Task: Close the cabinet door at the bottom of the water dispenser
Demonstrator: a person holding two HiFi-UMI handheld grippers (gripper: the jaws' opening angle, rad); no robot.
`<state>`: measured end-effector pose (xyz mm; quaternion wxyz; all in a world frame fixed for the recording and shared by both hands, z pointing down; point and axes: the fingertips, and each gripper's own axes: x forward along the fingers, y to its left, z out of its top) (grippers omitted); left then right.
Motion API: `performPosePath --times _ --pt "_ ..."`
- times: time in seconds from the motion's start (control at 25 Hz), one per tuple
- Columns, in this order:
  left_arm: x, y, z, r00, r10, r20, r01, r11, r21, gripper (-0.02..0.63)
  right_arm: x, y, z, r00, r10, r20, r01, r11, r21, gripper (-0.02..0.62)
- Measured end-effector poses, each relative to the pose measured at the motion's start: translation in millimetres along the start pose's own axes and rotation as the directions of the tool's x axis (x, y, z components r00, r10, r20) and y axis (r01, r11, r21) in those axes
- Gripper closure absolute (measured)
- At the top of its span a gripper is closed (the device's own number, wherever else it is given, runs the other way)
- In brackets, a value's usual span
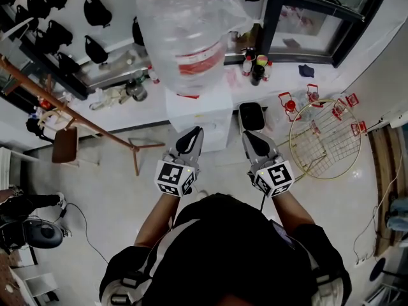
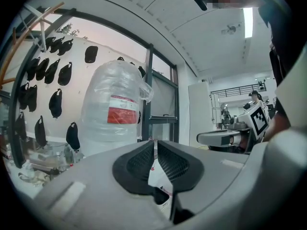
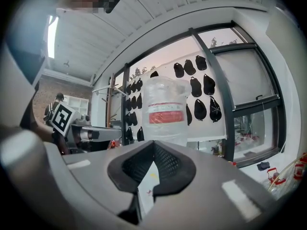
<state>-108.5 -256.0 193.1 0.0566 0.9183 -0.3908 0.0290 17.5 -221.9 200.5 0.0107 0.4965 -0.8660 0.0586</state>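
Left gripper [image 1: 194, 134]: fingers were pressed together.
Right gripper [image 1: 250, 136]: fingers were pressed together.
Water dispenser [image 1: 199, 115]: stood just above both.

The bottle [image 1: 185, 37] stands on the dispenser [image 1: 199, 116]. Just right of the dispenser is a bin [image 1: 252, 115], and further right a wire rack [image 1: 325, 139] lies on the floor [image 1: 115, 196]. In front of the dispenser, the left hand-held gripper [image 1: 193, 134] and the right hand-held gripper [image 1: 250, 136] are side by side.
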Motion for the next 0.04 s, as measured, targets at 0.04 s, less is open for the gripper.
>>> performPosePath --times 0.04 --pt "0.2 -1.1 -1.0 1.0 -0.002 -0.003 0.002 1.0 0.0 0.581 -0.8 -0.3 -0.6 1.0 -0.001 0.004 0.001 1.0 -0.004 0.591"
